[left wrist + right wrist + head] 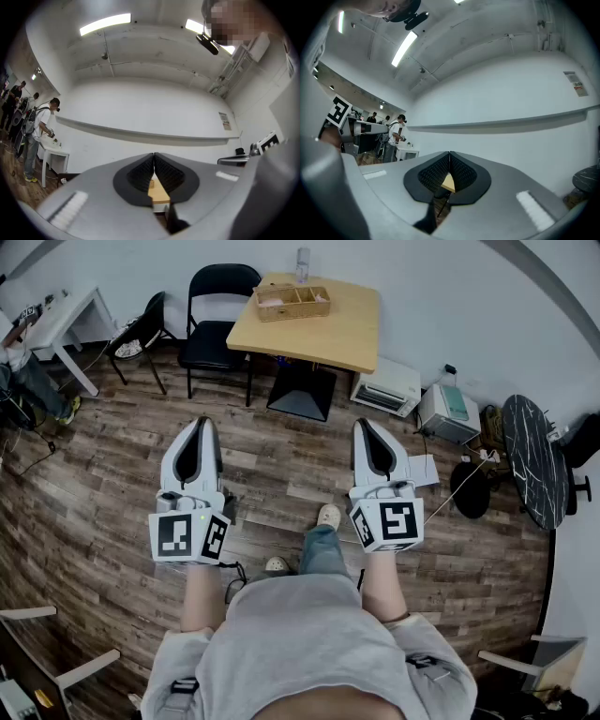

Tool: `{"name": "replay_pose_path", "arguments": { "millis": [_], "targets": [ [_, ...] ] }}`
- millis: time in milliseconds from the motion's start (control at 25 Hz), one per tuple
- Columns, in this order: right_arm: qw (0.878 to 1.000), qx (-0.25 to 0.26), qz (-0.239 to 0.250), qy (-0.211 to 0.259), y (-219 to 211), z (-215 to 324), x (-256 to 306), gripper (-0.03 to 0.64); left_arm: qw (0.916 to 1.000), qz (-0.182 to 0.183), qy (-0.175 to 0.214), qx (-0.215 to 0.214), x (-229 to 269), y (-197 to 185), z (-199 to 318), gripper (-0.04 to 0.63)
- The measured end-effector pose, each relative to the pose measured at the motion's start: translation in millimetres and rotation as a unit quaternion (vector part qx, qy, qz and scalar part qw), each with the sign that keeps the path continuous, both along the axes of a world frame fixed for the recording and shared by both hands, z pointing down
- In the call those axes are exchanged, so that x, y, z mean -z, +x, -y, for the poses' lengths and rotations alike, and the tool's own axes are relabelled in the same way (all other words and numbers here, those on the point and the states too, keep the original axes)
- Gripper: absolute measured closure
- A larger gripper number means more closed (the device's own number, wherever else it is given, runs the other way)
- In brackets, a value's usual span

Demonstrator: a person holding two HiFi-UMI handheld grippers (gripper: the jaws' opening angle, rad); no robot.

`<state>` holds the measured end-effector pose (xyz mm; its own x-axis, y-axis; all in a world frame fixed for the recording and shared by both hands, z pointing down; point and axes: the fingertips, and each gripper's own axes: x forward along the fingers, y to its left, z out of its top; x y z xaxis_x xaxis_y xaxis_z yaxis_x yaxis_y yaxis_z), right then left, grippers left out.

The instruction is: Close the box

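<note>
A shallow wooden box [292, 302] with compartments sits at the back of a light wooden table [319, 334], far ahead of me. Both grippers are held in the air over the wood floor, well short of the table. My left gripper [199, 424] is shut, its jaws meeting at the tips with nothing between them. My right gripper [368, 426] is shut and empty too. In the left gripper view the gripper [153, 154] points at the table [159, 194], and a bit of the box [151, 183] shows through the gap. The right gripper [450, 153] frames a corner of the table [448, 183].
A black folding chair [220, 315] and a second chair [141, 329] stand left of the table. A white desk [66, 320] is far left. Two white appliances [386, 387] [448, 413] sit on the floor to the right, beside a round dark table [534, 460]. People [37, 136] stand further off.
</note>
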<state>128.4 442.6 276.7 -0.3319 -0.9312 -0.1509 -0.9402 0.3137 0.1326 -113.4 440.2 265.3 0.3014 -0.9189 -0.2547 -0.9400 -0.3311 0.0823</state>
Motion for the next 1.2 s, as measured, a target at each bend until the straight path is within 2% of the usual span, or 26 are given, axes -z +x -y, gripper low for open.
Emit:
{"name": "replay_pose_path", "arguments": {
  "millis": [600, 840, 1200],
  "targets": [
    [1.0, 0.0, 0.0, 0.001, -5.2, -3.5, 0.3, 0.612, 1.0, 0.001, 0.002, -0.001, 1.3, -3.7, -3.8, 0.535],
    [1.0, 0.003, 0.026, 0.007, 0.6, -1.3, 1.5, 0.611, 1.0, -0.002, 0.008, -0.003, 3.2, -0.8, -0.9, 0.535],
    [1.0, 0.014, 0.021, 0.005, 8.6, 52.3, -1.5, 0.611, 1.0, -0.005, 0.006, 0.005, 0.5, 6.8, 49.2, 0.535]
  ]
}}
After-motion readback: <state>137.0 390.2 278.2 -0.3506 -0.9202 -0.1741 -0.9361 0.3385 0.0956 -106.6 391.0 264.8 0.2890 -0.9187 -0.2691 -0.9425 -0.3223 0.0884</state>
